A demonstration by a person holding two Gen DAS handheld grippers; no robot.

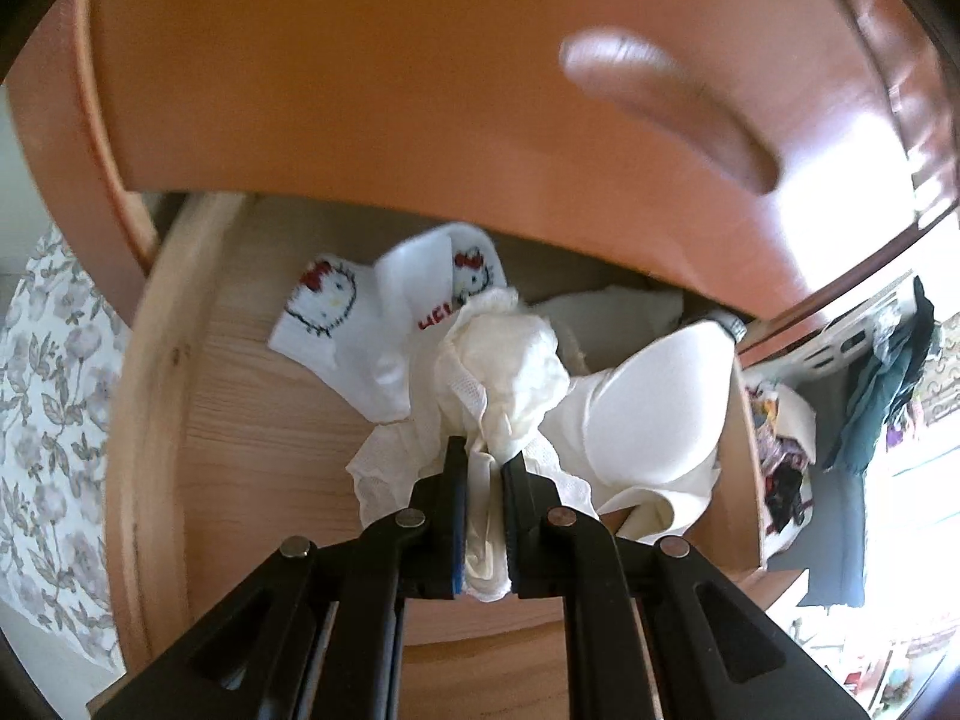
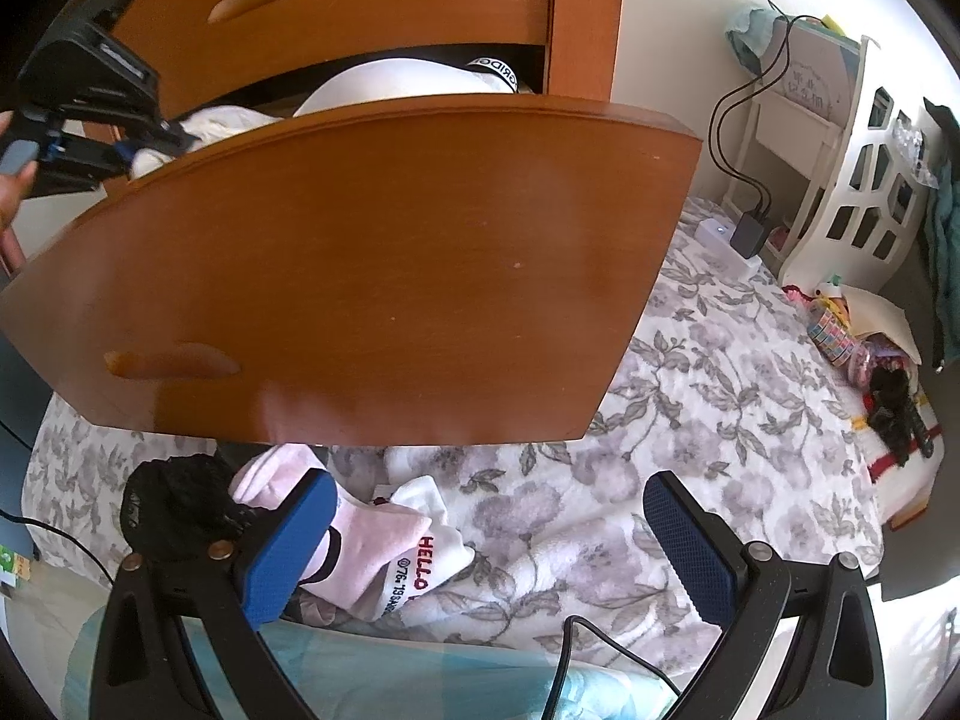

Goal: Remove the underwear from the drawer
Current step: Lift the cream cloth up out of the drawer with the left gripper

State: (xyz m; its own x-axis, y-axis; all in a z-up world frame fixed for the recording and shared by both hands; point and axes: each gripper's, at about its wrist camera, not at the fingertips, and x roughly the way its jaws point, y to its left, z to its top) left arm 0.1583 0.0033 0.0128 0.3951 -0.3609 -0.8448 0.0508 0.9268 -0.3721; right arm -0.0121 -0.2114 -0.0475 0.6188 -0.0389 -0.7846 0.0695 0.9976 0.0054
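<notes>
Step in hand: lifting a piece of cream underwear out of the open drawer; the grasp looks made, the carry-out not yet finished.
Left gripper: lower centre of the left wrist view, jaws nearly shut and pinching a bunched fold of the cream fabric, which runs down between the pads and billows above the tips.
Where the garment is: centre of that view, above the drawer floor, with its lace edge trailing to the lower left; whether any part rests on the wood I cannot tell.
Neighbours in the drawer: white cartoon-cat socks to the upper left, a white bra to the right, just beside the held cloth.
Right gripper: bottom of the right wrist view, jaws wide apart with nothing between them, hanging over the flowered bedspread.
Already out, by the look of it: pink-and-white socks and a dark garment lie on the bedspread at lower left, below the drawer front.
Next move calls for: raising the cloth clear of the drawer front without dragging the bra or socks along, then carrying it toward the bedspread.
</notes>
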